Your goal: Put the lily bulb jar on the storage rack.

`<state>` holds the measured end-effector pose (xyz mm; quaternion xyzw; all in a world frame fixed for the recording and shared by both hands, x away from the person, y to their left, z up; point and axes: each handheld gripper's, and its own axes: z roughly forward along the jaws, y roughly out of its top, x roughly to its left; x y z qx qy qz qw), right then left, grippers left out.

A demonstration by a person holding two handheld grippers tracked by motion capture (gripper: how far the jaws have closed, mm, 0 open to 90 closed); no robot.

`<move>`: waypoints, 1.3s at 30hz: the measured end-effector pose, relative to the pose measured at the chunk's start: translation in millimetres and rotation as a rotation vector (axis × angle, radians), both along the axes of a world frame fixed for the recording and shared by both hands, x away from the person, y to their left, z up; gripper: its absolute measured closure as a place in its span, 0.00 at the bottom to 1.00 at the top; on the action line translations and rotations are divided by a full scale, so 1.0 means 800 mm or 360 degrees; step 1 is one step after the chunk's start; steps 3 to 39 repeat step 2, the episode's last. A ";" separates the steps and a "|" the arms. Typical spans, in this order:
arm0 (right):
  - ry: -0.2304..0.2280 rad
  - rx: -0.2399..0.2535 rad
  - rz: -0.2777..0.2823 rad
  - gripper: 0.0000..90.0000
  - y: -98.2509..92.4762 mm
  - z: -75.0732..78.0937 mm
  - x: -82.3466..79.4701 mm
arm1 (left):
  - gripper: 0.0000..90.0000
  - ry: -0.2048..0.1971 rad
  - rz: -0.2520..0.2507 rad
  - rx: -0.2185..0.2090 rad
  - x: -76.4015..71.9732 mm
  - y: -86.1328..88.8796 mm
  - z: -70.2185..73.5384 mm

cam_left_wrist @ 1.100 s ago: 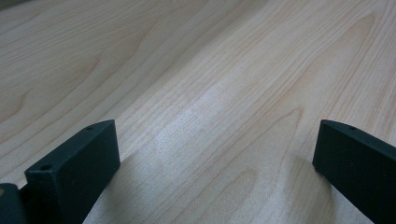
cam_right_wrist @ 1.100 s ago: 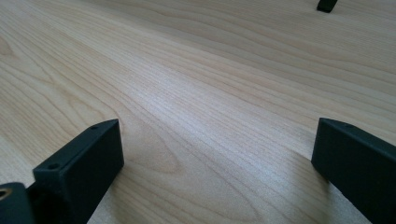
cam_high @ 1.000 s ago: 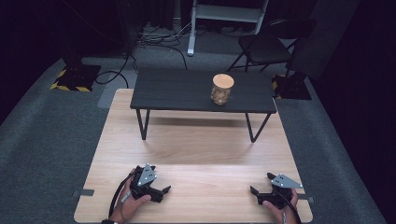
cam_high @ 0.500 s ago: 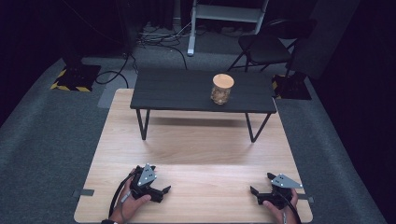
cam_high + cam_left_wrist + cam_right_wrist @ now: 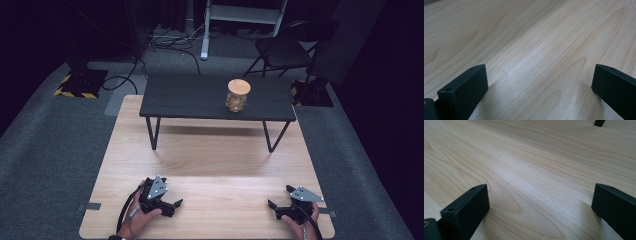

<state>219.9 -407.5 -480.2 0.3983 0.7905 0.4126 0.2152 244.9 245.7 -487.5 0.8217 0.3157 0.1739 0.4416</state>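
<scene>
In the high view, the left gripper (image 5: 170, 204) rests in the lower left of the frame on the light wooden table (image 5: 210, 160), held by the person's left hand (image 5: 137, 220), and the right gripper (image 5: 278, 200) sits in the lower right, held by the right hand (image 5: 295, 222). Both lie low on the bare wood with their jaws pointing toward the middle of the frame. In the left gripper view the two black jaws stand wide apart at the bottom corners with nothing but wood grain between them; the right gripper view shows the same wide gap over bare wood. A glass jar (image 5: 237, 95) with a tan lid stands upright on the small black table (image 5: 190, 97) in the upper middle of the high view, toward that table's right half. The jar is well apart from both grippers, farther up the frame, and touches neither. A dark chair (image 5: 287, 50) stands on the grey floor in the upper right.
</scene>
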 end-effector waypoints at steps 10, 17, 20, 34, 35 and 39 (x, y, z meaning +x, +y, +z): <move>0.0000 -0.0001 -0.0001 0.01 0.000 0.000 0.000 | 0.01 0.0000 0.0000 0.0001 0.000 0.000 0.000; 0.0000 -0.0001 -0.0001 0.01 0.000 0.000 0.000 | 0.01 0.0000 0.0000 0.0001 0.000 0.000 0.000; 0.0000 -0.0001 -0.0001 0.01 0.000 0.000 0.000 | 0.01 0.0000 0.0000 0.0001 0.000 0.000 0.000; 0.0000 -0.0001 -0.0001 0.01 0.000 0.000 0.000 | 0.01 0.0000 0.0000 0.0001 0.000 0.000 0.000; 0.0000 -0.0001 -0.0001 0.01 0.000 0.000 0.000 | 0.01 0.0000 0.0000 0.0001 0.000 0.000 0.000; 0.0000 -0.0001 -0.0001 0.01 0.000 0.000 0.000 | 0.01 0.0000 0.0000 0.0001 0.000 0.000 0.000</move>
